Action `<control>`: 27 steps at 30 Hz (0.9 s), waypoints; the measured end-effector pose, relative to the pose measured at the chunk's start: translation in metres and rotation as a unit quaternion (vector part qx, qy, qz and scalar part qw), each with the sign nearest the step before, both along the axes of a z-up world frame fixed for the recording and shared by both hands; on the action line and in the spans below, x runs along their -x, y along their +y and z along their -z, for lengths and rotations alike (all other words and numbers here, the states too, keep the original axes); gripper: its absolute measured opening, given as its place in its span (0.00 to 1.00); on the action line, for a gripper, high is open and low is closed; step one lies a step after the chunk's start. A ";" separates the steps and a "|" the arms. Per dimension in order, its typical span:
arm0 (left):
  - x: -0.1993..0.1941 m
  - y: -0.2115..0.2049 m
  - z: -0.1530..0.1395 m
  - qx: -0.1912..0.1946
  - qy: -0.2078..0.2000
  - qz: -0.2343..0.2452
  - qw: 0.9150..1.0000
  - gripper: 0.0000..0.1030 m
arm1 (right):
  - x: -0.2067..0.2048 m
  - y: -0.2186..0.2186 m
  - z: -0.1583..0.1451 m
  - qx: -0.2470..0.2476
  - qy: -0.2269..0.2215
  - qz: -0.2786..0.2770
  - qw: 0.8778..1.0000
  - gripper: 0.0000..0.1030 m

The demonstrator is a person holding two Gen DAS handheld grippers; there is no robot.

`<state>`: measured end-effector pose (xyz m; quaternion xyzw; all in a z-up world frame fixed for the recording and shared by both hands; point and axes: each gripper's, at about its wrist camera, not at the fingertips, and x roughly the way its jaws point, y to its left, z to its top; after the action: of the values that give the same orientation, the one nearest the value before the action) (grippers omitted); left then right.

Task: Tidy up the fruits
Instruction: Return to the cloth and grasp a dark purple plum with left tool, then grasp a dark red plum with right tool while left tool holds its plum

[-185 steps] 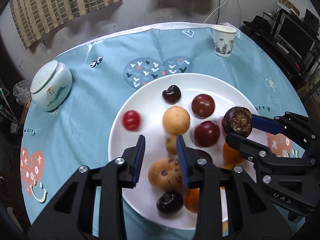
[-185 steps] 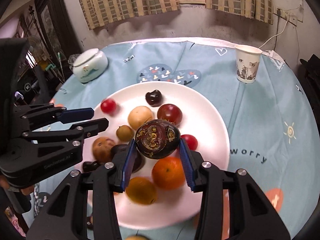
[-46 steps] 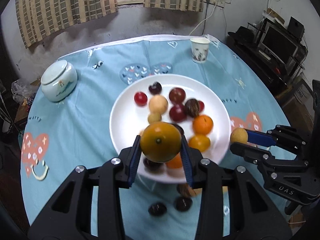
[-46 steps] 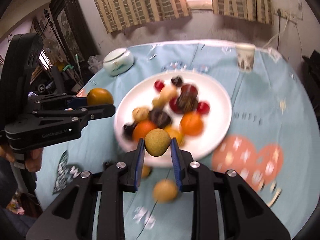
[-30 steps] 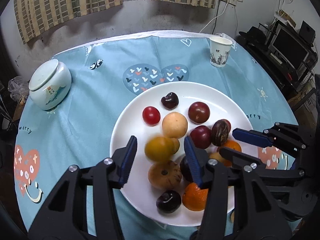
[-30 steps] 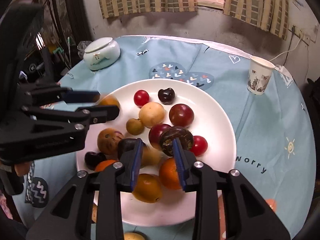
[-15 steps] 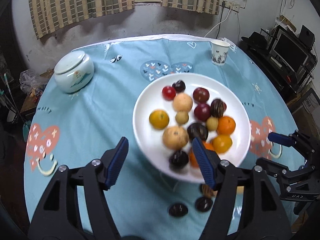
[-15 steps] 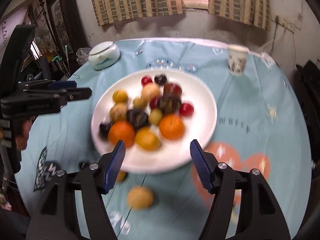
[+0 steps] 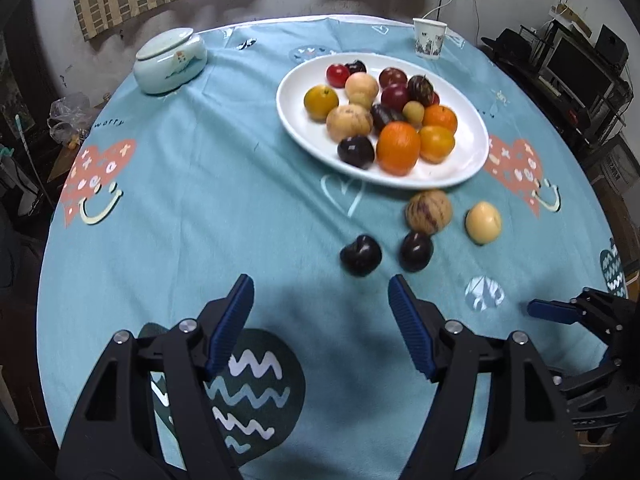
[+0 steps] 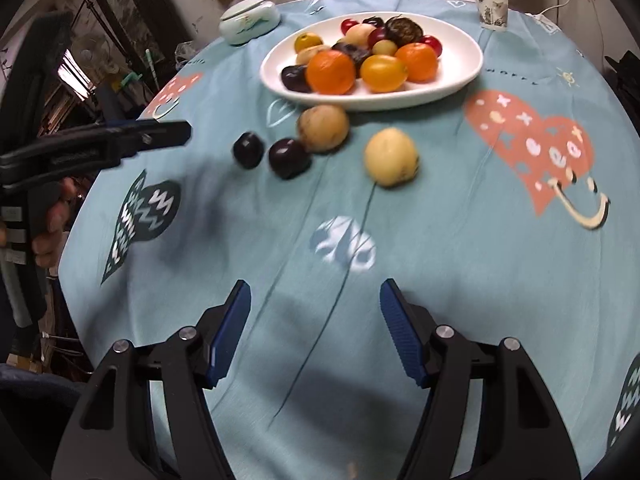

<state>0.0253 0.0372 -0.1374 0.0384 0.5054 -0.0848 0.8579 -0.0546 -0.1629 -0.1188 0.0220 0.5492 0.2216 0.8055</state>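
A white plate (image 9: 304,128) (image 10: 460,76) holds several fruits: oranges, plums, cherry tomatoes, pale round fruits. In front of the plate on the blue cloth lie two dark plums (image 9: 360,255) (image 9: 416,250), a striped tan fruit (image 9: 428,211) and a pale yellow fruit (image 9: 483,222). They also show in the right wrist view: plums (image 10: 248,149) (image 10: 289,157), tan fruit (image 10: 323,127), yellow fruit (image 10: 391,156). My left gripper (image 9: 322,324) is open and empty, near the table's front edge. My right gripper (image 10: 316,328) is open and empty, also near the front.
A pale green lidded jar (image 9: 170,65) stands at the back left. A paper cup (image 9: 429,38) stands behind the plate. The round table's edge drops off all round. Furniture and electronics stand to the right of the table.
Both grippers have pulled back from the plate toward the table's front and lowered. Both stay wide open and empty. The loose fruits now lie ahead of the fingers.
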 end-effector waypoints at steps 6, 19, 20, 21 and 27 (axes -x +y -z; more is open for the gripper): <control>-0.011 -0.010 0.022 0.004 -0.008 0.044 0.999 0.69 | 0.012 -0.005 -0.001 -0.002 0.007 0.020 1.000 0.67; -0.045 -0.032 0.051 0.011 0.025 0.116 0.993 0.29 | -0.007 0.020 -0.011 0.015 -0.025 0.035 0.999 0.67; -0.044 -0.030 0.048 0.016 0.022 0.115 0.993 0.29 | -0.013 0.025 -0.011 0.019 -0.031 0.032 0.999 0.67; -0.043 -0.027 0.045 0.018 0.018 0.113 0.993 0.29 | -0.019 0.030 -0.011 0.021 -0.035 0.030 0.999 0.67; -0.033 0.003 0.012 0.039 -0.008 0.091 0.995 0.29 | -0.059 0.055 0.004 0.035 -0.038 0.040 0.998 0.67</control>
<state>0.0583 0.0400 -0.1499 0.0513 0.4892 -0.1815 0.8516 0.0042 -0.1078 -0.1228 0.0070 0.5244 0.1705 0.8342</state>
